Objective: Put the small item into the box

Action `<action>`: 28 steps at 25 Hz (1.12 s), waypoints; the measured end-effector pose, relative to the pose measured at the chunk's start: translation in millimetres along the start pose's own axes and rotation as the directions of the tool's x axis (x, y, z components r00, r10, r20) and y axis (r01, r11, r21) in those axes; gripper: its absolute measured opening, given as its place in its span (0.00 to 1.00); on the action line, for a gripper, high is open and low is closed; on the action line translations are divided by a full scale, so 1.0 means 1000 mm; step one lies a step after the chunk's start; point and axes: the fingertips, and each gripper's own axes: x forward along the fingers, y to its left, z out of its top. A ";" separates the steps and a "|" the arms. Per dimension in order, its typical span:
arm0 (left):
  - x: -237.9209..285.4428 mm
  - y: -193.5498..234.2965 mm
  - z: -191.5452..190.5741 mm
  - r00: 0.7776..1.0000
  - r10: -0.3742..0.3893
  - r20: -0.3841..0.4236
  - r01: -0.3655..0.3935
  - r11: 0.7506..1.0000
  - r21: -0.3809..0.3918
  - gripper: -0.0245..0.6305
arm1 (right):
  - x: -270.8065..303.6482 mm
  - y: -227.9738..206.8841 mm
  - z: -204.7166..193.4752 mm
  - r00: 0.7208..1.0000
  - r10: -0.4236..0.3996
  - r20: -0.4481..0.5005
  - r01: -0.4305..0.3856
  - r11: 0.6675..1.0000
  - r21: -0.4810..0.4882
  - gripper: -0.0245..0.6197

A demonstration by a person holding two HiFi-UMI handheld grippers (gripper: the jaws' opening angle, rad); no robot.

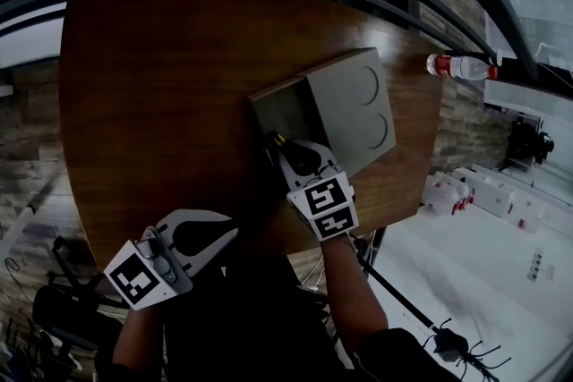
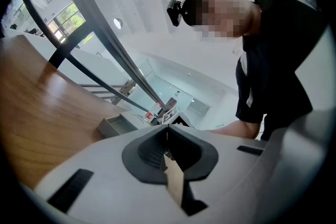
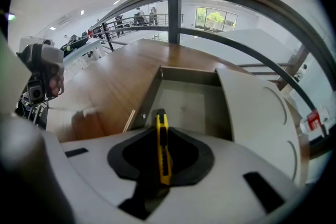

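jaws of the right gripper [image 1: 285,149] are clamped on a yellow cutter [image 3: 162,147], the only one about. its long axis runs along the jaws, and its black tip points away from the person and sticks out over the near wall of the box [image 1: 271,96]. the cutter hangs at the open end of the box, not resting inside it.

one box sits toward the right edge of the table [image 1: 161,85]. its one lid [image 1: 358,107], marked with two circles, is slid toward that edge and leaves the left part of the box uncovered.

jaws of the left gripper [image 1: 231,233] are pressed together with nothing between them. it hangs at the near edge of the table, well apart from the box.

one bottle [image 1: 461,65] lies on its side by the far right corner.
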 end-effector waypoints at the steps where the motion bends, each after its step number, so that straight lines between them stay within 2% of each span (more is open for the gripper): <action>1: -0.001 -0.001 0.000 1.000 -0.001 -0.003 0.001 1.000 0.002 0.06 | -0.001 0.000 0.000 1.000 0.002 0.001 -0.002 1.000 0.006 0.16; 6: -0.009 -0.002 0.003 1.000 0.024 0.002 -0.024 0.999 0.035 0.06 | 0.002 0.000 -0.001 0.999 0.029 0.021 -0.030 0.998 0.050 0.18; 12: -0.038 -0.002 0.030 0.996 0.078 0.046 -0.081 0.994 0.075 0.06 | -0.024 -0.004 0.017 0.996 -0.043 0.075 0.039 0.998 0.046 0.18; 15: -0.050 -0.007 0.045 0.994 0.092 0.055 -0.097 0.991 0.095 0.06 | -0.051 0.006 0.042 0.988 -0.035 0.152 0.030 0.999 0.029 0.17; 17: -0.056 -0.010 0.060 0.992 0.099 0.080 -0.105 0.991 0.086 0.06 | -0.079 0.020 0.067 0.971 0.002 0.240 -0.003 1.000 0.005 0.13; 19: -0.062 -0.014 0.081 0.989 0.091 0.120 -0.101 0.992 0.080 0.06 | -0.113 0.041 0.093 0.936 0.072 0.344 -0.078 0.997 0.003 0.09; 21: -0.070 -0.024 0.100 0.988 0.075 0.133 -0.090 0.990 0.111 0.06 | -0.149 0.066 0.119 0.890 0.129 0.437 -0.141 0.990 -0.006 0.09; 24: -0.083 -0.042 0.129 0.988 0.054 0.142 -0.081 0.979 0.186 0.06 | -0.203 0.104 0.154 0.817 0.171 0.550 -0.157 0.985 -0.073 0.06; 26: -0.088 -0.055 0.146 0.989 0.037 0.144 -0.070 0.971 0.230 0.06 | -0.240 0.127 0.174 0.754 0.208 0.623 -0.160 0.978 -0.133 0.05; 28: -0.092 -0.066 0.162 0.988 0.025 0.154 -0.066 0.961 0.268 0.06 | -0.275 0.148 0.187 0.671 0.267 0.692 -0.187 0.964 -0.191 0.05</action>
